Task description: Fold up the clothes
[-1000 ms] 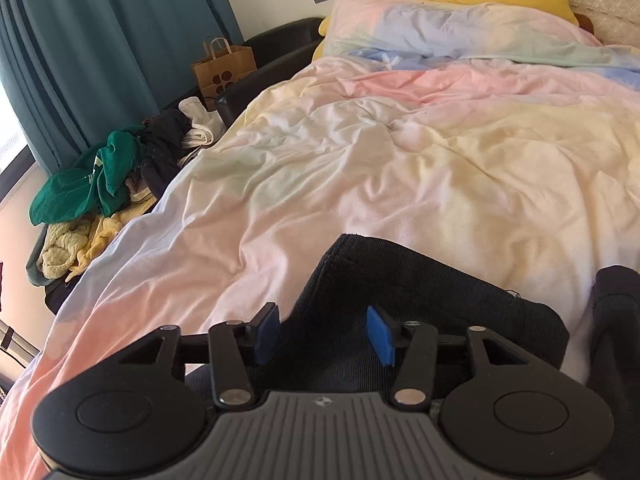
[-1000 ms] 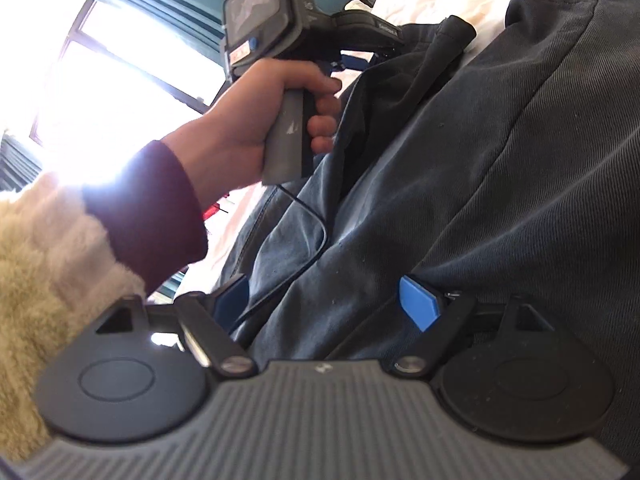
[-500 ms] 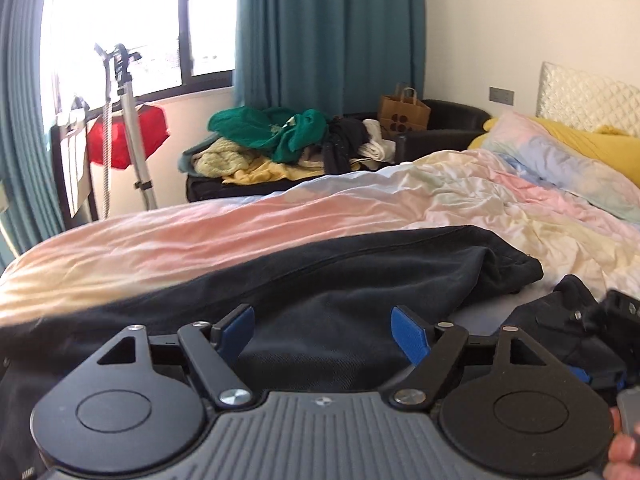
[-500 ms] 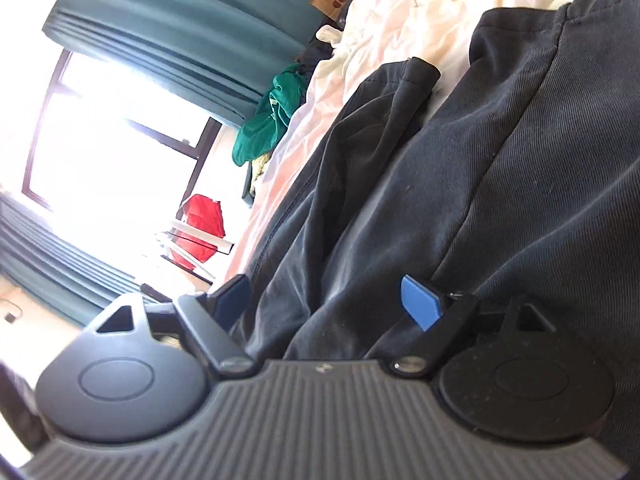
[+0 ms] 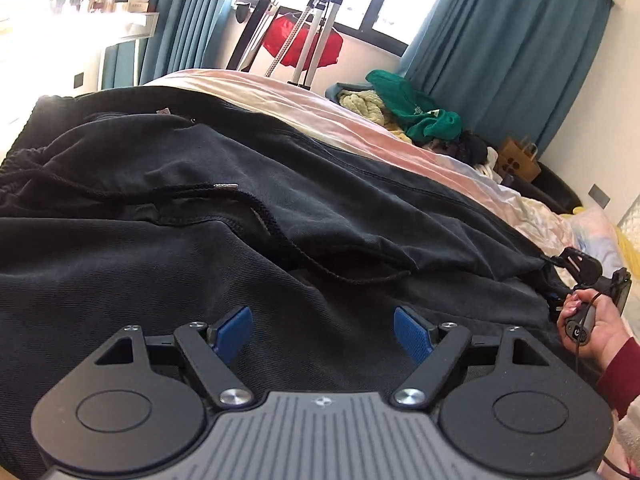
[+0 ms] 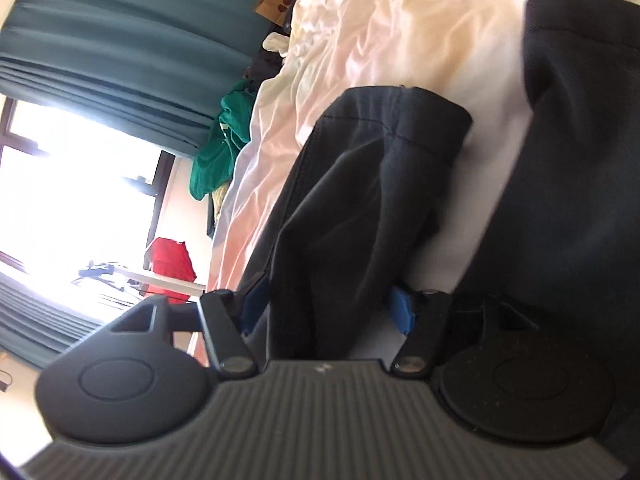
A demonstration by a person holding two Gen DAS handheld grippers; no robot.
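Dark drawstring trousers (image 5: 248,200) lie spread on the pastel bed cover (image 5: 320,108). My left gripper (image 5: 323,332) is open just above the trouser fabric near the waist, with nothing between its blue pads. My right gripper (image 6: 328,306) has its jaws wide around one trouser leg (image 6: 360,184) near the cuff, the pads beside the cloth; whether they pinch it is unclear. The right gripper and its hand (image 5: 592,320) show at the right edge of the left wrist view. The second trouser leg (image 6: 568,140) lies to the right.
A pile of clothes with a green garment (image 5: 416,112) sits on a bench by the teal curtains (image 5: 500,40). A brown paper bag (image 5: 518,160), a tripod (image 5: 316,20) and a red object (image 5: 304,48) stand by the window.
My left gripper has swung left from the trouser leg ends toward the waist and opened wider. My right gripper has moved onto one trouser leg, which now lies between its pads.
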